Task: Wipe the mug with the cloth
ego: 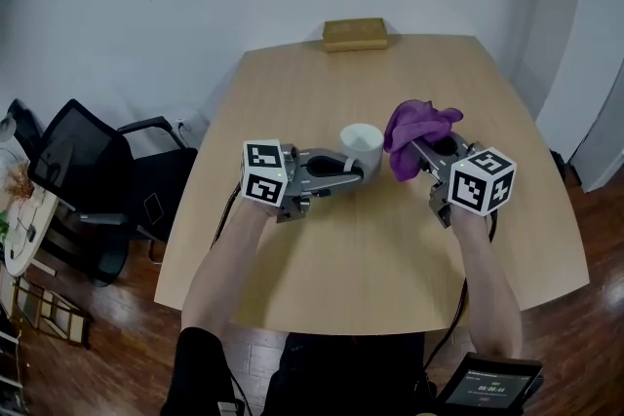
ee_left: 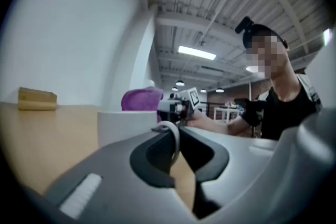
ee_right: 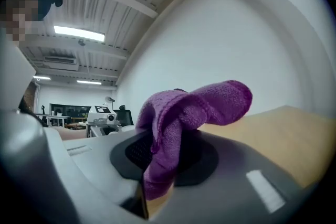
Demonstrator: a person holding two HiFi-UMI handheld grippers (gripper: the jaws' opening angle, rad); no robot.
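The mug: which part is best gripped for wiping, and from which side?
The handle, from the person's left: the mug stands upright with its thin loop turned toward the left gripper, whose jaws are shut on it. That leaves rim and body free for the cloth held in the right gripper.

White mug (ego: 361,143): plain, glossy, upright w/ mouth up, approx mid-worktop (ego: 292,268); can't tell if the base rests on it. Its handle (ee_left: 171,136) points toward the left gripper (ego: 353,172), jaws pinched on the loop. Purple cloth (ego: 413,132): terry-type, bunched, clamped in the right gripper (ego: 417,149), one fold poking up & over, loose end hanging down. Cloth sits just beside the mug's right side; contact unclear.
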